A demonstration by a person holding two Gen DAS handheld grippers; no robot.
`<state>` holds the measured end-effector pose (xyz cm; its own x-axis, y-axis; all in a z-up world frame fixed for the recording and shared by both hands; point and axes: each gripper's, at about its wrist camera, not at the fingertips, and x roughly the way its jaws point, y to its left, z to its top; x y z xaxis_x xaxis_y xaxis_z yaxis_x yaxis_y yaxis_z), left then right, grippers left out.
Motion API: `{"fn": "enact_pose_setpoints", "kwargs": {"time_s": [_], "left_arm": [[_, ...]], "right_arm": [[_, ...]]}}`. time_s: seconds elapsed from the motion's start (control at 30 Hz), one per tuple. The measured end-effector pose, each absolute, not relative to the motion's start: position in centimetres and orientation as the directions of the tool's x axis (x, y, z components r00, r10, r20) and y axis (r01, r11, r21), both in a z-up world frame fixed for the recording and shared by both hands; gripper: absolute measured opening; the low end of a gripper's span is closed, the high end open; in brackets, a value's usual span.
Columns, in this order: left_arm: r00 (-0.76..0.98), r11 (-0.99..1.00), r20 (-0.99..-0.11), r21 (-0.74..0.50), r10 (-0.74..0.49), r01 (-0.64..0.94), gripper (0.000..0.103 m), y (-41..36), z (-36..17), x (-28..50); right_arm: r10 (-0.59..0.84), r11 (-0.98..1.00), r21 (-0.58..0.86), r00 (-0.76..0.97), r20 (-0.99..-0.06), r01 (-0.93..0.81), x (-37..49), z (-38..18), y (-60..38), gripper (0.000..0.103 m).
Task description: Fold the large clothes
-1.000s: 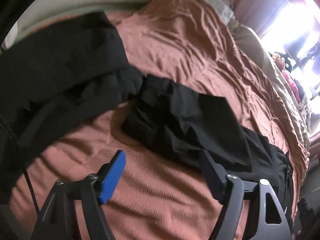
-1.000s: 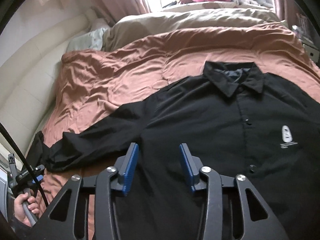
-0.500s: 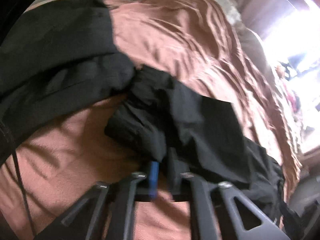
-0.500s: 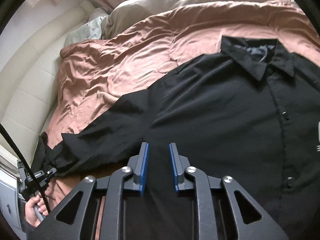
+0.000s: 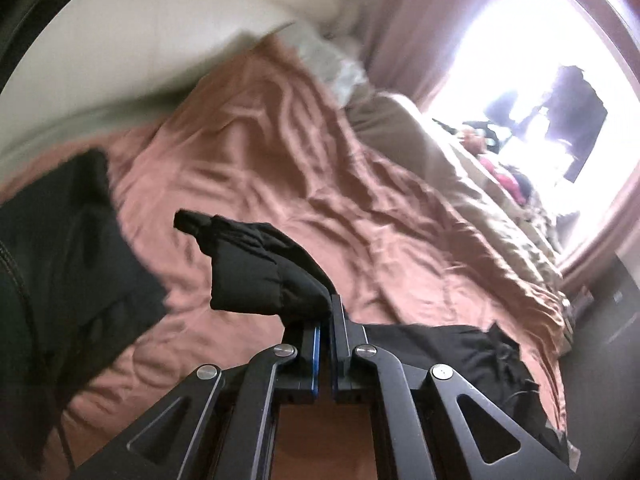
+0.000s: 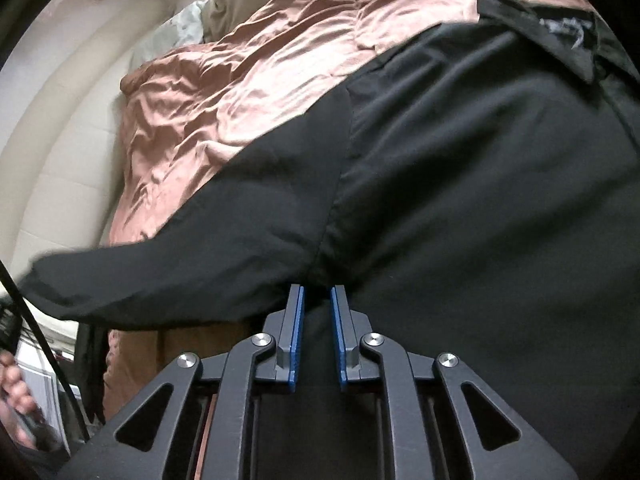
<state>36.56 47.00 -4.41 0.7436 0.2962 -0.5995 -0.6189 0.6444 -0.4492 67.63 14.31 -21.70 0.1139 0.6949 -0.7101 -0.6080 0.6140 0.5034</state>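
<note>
A second ago both tongs stood wide over the black collared button-front shirt [image 6: 460, 168] spread on the bed; now both have clamped onto it and the left end is coming up. The left tongs [image 5: 326, 320] are clenched on the crumpled cuff end of the shirt's long black sleeve [image 5: 256, 272], which has risen clear of the rumpled terracotta satin bedspread [image 5: 312, 184] and juts forward and leftward from the blue-lined pads as a bunched fold; the left wrist view is tilted and smeared, so that hand looks to be mid-swing. The right tongs [image 6: 318, 294] have narrowed to a slim gap with a pinch of dark cloth gathered between the pads right at the armpit seam, where sleeve meets body, so they read as grasping the shirt there, though the contact itself is partly hidden by the fabric. From that pinch the sleeve runs out to the left, lifted into a taut slant, while the shirt's body and collar [image 6: 532, 24] lie flat ahead and to the right on the bedspread. A second black garment [image 5: 60, 264] sits to the left, apart from the raised cuff. With the armpit anchored and the cuff airborne, the sleeve fold across the body appears to be starting.
</note>
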Motion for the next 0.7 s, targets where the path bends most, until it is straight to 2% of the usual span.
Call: {"fn": "enact_pose_setpoints", "kwargs": {"time_s": [0.33,0.7], "left_arm": [[0.855,0.804,-0.468,-0.409,0.221,-0.431,0.003,39.6,6.4,42.0],[0.912,0.920,-0.407,-0.335,0.051,-0.201,0.003,27.9,12.9,49.8]], "right_arm": [[0.716,0.662,0.506,0.268,-0.644,-0.552,65.6,-16.1,7.5,0.011],[0.722,0.691,0.580,0.417,-0.551,-0.431,61.5,-13.7,-3.2,0.011]]}}
